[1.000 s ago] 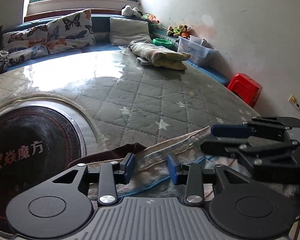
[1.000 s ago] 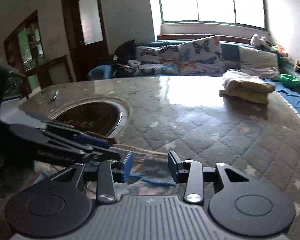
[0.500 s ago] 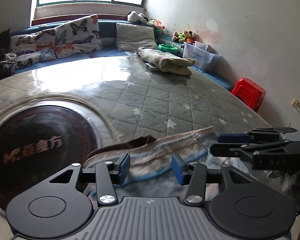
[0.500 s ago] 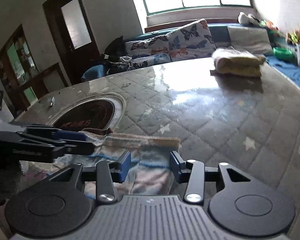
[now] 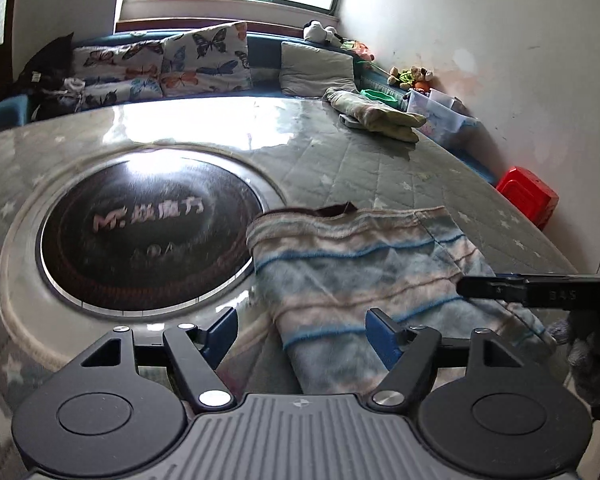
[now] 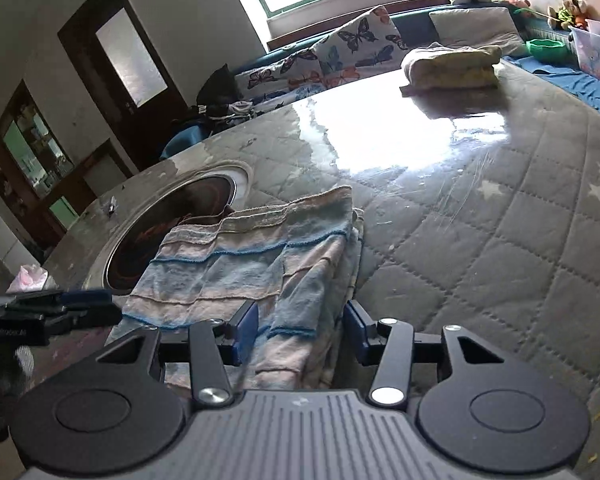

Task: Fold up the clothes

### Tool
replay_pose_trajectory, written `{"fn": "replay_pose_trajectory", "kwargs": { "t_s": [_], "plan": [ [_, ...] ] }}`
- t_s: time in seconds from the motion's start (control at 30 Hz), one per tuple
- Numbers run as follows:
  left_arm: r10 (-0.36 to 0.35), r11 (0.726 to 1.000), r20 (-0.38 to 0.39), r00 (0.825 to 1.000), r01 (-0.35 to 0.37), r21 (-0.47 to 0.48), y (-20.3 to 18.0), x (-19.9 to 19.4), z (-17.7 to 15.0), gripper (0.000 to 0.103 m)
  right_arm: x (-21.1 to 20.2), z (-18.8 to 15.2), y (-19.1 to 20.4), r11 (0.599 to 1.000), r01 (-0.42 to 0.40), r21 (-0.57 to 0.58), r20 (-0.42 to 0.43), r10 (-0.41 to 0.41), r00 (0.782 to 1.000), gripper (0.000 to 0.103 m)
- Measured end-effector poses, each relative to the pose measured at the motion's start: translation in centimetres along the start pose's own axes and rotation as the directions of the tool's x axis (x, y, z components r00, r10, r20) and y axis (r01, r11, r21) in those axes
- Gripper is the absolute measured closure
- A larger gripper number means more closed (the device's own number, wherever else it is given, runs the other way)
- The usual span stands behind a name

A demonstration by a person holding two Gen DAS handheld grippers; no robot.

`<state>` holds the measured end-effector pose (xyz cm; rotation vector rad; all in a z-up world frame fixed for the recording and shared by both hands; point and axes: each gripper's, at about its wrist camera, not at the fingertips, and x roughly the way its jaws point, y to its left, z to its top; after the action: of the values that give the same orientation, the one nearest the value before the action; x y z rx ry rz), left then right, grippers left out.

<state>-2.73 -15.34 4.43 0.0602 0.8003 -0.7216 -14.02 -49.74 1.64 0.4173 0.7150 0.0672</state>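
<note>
beside round black glass inset [image 5: 140,236] on quilted grey table [image 5: 380,168]: folded blue-beige striped cloth [image 5: 364,272], edge overlapping inset rim. left gripper [image 5: 300,330] spread above cloth; right gripper [image 6: 300,326] spread, straddling cloth's near end.

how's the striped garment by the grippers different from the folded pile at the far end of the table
The striped garment is blue and beige, spread fairly flat at the near edge, partly over the dark round inset. The folded pile is pale yellow-green, bundled thicker, and lies far off near the cushions. Both rest on the quilted table.
</note>
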Motion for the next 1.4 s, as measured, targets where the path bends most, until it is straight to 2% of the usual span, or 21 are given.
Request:
{"fn": "replay_pose_trajectory", "kwargs": {
  "t_s": [0.1, 0.17, 0.23, 0.3, 0.47, 0.63, 0.77, 0.93, 1.23, 1.37, 1.4],
  "plan": [
    [-0.011, 1.000, -0.024, 1.000, 0.011, -0.013, -0.1, 0.1, -0.6, 0.031, 0.0, -0.1, 0.2, 1.000, 0.003, 0.012, 0.003, -0.003, 1.000, 0.055],
    [-0.020, 1.000, -0.035, 0.999, 0.019, -0.019, -0.3, 0.3, -0.9, 0.033, 0.0, -0.2, 0.4, 1.000, 0.003, 0.015, -0.001, -0.003, 1.000, 0.059],
    [-0.029, 0.999, -0.045, 0.999, 0.029, -0.020, -0.4, 0.5, -1.0, 0.038, -0.2, -0.4, 0.5, 1.000, -0.008, 0.021, -0.013, 0.008, 1.000, 0.062],
    [-0.037, 0.999, -0.054, 0.998, 0.036, -0.019, -0.4, 0.8, -1.0, 0.049, -0.3, -0.5, 0.6, 1.000, -0.018, 0.022, -0.020, 0.018, 1.000, 0.062],
    [-0.024, 0.999, -0.064, 0.998, 0.022, -0.031, -0.1, 1.1, -0.8, 0.049, -0.5, -0.7, 0.8, 1.000, 0.013, 0.007, -0.003, -0.013, 1.000, 0.059],
    [-0.032, 0.999, -0.063, 0.998, 0.030, -0.034, 0.0, 1.3, -0.9, 0.050, 0.0, -0.9, 1.1, 1.000, -0.004, 0.026, 0.004, 0.004, 1.000, 0.058],
    [-0.043, 0.998, -0.065, 0.997, 0.040, -0.037, 0.3, 0.9, -1.2, 0.063, 0.4, -1.2, 1.6, 0.999, -0.031, 0.023, -0.009, 0.031, 0.999, 0.072],
    [-0.041, 0.998, -0.066, 0.997, 0.037, -0.058, 1.2, 0.1, -1.6, 0.065, 0.8, -1.5, 2.3, 0.998, -0.065, 0.020, -0.026, 0.065, 0.998, 0.075],
    [-0.039, 0.997, -0.048, 0.998, 0.036, -0.063, 1.0, 0.2, -1.6, 0.058, 0.8, -2.1, 3.1, 0.999, -0.050, 0.021, -0.013, 0.050, 0.999, 0.068],
    [-0.060, 0.996, -0.048, 0.997, 0.057, -0.062, 1.3, 0.3, -1.8, 0.061, 0.9, -2.5, 3.7, 0.996, -0.085, 0.021, -0.034, 0.085, 0.996, 0.071],
    [-0.062, 0.996, -0.049, 0.997, 0.059, -0.061, 1.3, 0.2, -1.9, 0.065, 0.9, -2.7, 4.0, 0.996, -0.085, 0.008, -0.039, 0.085, 0.996, 0.072]
  ]
}}
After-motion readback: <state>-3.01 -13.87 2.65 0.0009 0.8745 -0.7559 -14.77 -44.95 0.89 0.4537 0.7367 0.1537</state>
